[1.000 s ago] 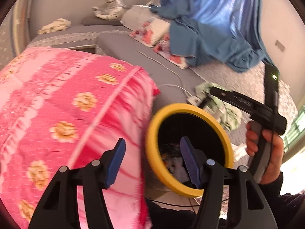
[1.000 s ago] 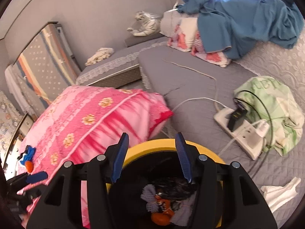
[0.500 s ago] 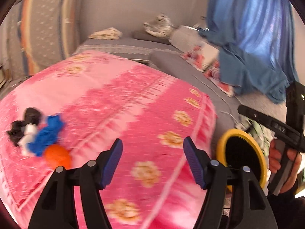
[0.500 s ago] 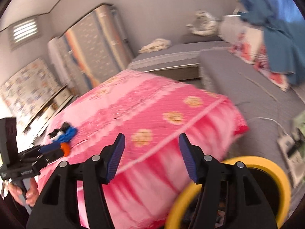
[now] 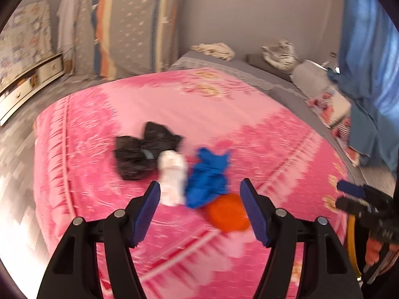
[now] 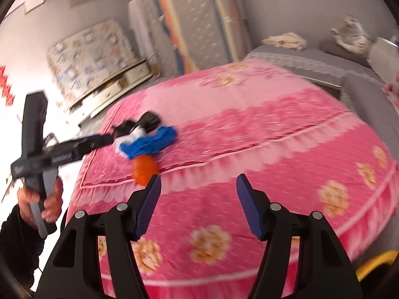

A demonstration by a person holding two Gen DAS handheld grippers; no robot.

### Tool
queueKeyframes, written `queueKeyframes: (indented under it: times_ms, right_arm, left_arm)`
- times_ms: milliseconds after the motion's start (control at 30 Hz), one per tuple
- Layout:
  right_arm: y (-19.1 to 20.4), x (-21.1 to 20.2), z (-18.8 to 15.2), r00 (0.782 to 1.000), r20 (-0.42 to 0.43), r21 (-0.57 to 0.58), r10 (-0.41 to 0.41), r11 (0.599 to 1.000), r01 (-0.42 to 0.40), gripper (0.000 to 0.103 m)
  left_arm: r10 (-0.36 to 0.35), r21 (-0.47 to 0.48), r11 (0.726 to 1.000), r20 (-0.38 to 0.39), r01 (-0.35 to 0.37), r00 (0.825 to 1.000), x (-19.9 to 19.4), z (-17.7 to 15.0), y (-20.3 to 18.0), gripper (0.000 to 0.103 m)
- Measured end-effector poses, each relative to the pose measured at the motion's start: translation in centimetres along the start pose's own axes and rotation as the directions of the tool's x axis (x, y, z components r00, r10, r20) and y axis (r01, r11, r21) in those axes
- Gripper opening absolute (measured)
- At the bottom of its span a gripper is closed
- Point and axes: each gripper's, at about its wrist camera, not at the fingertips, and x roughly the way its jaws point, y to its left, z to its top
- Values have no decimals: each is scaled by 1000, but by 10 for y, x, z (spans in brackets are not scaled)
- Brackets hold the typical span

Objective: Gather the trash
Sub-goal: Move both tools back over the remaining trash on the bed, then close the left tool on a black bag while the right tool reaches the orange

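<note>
- surface: pink floral bedspread over a bed; grey walls, upright mattresses leaning at the back, blue curtain on the right.
- surroundings: grey couch behind the bed; yellow bin rim at the bed's near edge.
- trash: black wad, white piece, blue piece and orange piece, clustered together on the bedspread.
- left gripper: jaws just opening, moderately wide, nothing between them; right gripper: the same.

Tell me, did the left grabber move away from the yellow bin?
Yes. The left gripper swung from over the yellow bin, now at the view's right edge, to the trash pile on the pink blanket. Its jaws have just been opening, nothing between them.
</note>
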Motion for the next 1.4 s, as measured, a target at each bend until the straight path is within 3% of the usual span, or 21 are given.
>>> queueKeyframes:
  times_ms: [400, 733, 1200, 1367, 1400]
  right_arm:
    - [55, 79, 8, 989, -136, -122, 64, 989, -81, 59]
    - [67, 111, 12, 981, -182, -148, 71, 984, -99, 59]
    - [74, 139, 18, 970, -221, -147, 98, 980, -133, 61]
    - [82, 148, 18, 967, -237, -164, 93, 977, -135, 58]
    - [84, 149, 17, 966, -240, -170, 92, 976, -135, 52]
  left_arm:
    - [61, -67, 996, -65, -65, 996, 59, 34, 52, 63]
    - [89, -14, 996, -113, -91, 990, 103, 60, 50, 63]
    - [73, -18, 997, -172, -77, 982, 133, 56, 58, 63]
    - [95, 19, 995, -165, -94, 982, 136, 55, 50, 52]
    - [99, 23, 995, -163, -97, 982, 136, 55, 49, 43]
